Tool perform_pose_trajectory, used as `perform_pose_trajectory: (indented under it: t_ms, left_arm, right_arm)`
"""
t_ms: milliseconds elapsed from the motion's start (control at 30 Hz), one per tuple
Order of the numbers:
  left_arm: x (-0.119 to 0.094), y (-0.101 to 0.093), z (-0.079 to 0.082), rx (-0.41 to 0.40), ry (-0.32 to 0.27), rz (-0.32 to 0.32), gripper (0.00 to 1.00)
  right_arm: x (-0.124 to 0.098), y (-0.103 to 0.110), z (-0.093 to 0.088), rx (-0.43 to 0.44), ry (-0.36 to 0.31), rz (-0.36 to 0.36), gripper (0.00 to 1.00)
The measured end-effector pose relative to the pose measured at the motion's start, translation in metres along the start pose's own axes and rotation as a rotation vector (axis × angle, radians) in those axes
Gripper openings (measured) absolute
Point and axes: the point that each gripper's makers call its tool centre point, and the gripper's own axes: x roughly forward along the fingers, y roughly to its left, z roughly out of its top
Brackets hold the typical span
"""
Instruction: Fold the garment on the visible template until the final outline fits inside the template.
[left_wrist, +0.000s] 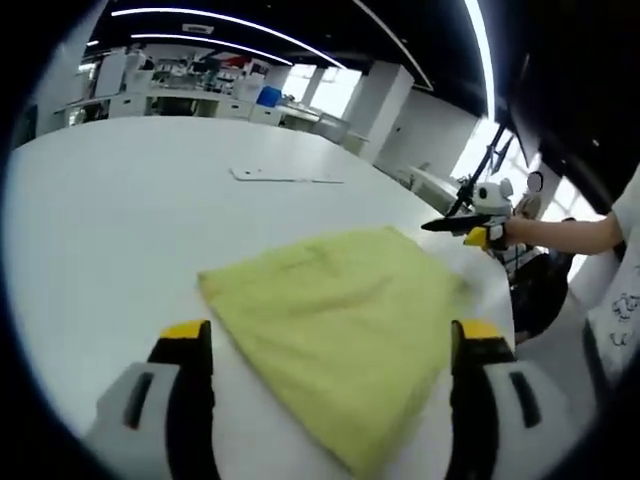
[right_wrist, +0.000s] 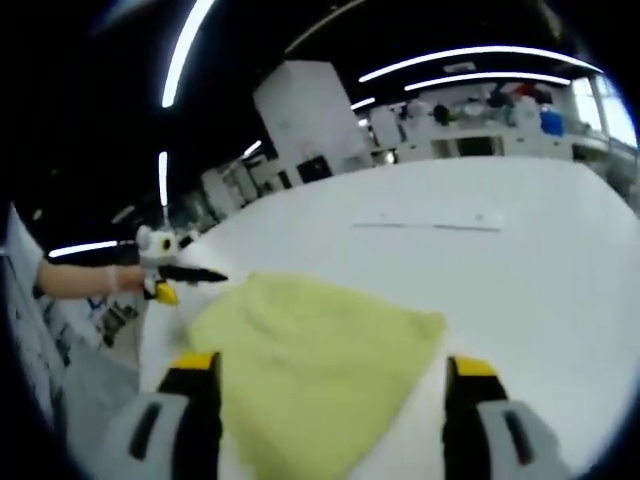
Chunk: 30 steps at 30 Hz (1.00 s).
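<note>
The yellow-green garment (left_wrist: 345, 335) lies folded into a rough rectangle on the white table (left_wrist: 120, 230), flat with a few soft creases, its near corner reaching down between the jaws in the left gripper view; in the right gripper view the same cloth (right_wrist: 315, 365) spreads between that view's jaws as well. Beyond the garment, farther across the table, a thin pale outline (left_wrist: 285, 178) lies flat on the surface, well apart from the cloth, seen also in the right gripper view (right_wrist: 430, 225). The left gripper (left_wrist: 330, 345) stands wide, its yellow-tipped jaws either side of the garment's near part, gripping nothing. The right gripper (right_wrist: 330, 375) is likewise spread wide over the cloth, holding nothing. At the garment's far right edge in the left gripper view the other gripper (left_wrist: 470, 228) comes in, held by a person's hand (left_wrist: 520, 232). Behind the table stand white pillars and cluttered benches (left_wrist: 190, 85)
</note>
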Motion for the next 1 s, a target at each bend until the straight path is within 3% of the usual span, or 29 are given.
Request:
perform_pose_trajectory:
  t_ms: [300, 600, 700, 1000]
  left_arm:
    - [-0.023, -0.002, -0.018, -0.01, 0.0, 0.016, 0.96]
    - [-0.044, -0.022, -0.035, -0.024, -0.01, 0.011, 0.9]
    - [-0.055, -0.025, -0.051, -0.044, 0.004, 0.011, 0.86]
    - [-0.067, -0.031, -0.064, -0.035, 0.012, 0.03, 0.82]
  right_arm:
    - [-0.027, 0.015, -0.017, -0.061, 0.036, 0.006, 0.93]
    - [-0.049, 0.033, -0.034, -0.104, 0.057, -0.013, 0.94]
    - [-0.06, 0.041, -0.047, -0.111, 0.071, -0.022, 0.93]
    - [-0.077, 0.044, -0.067, -0.103, 0.089, -0.029, 0.92]
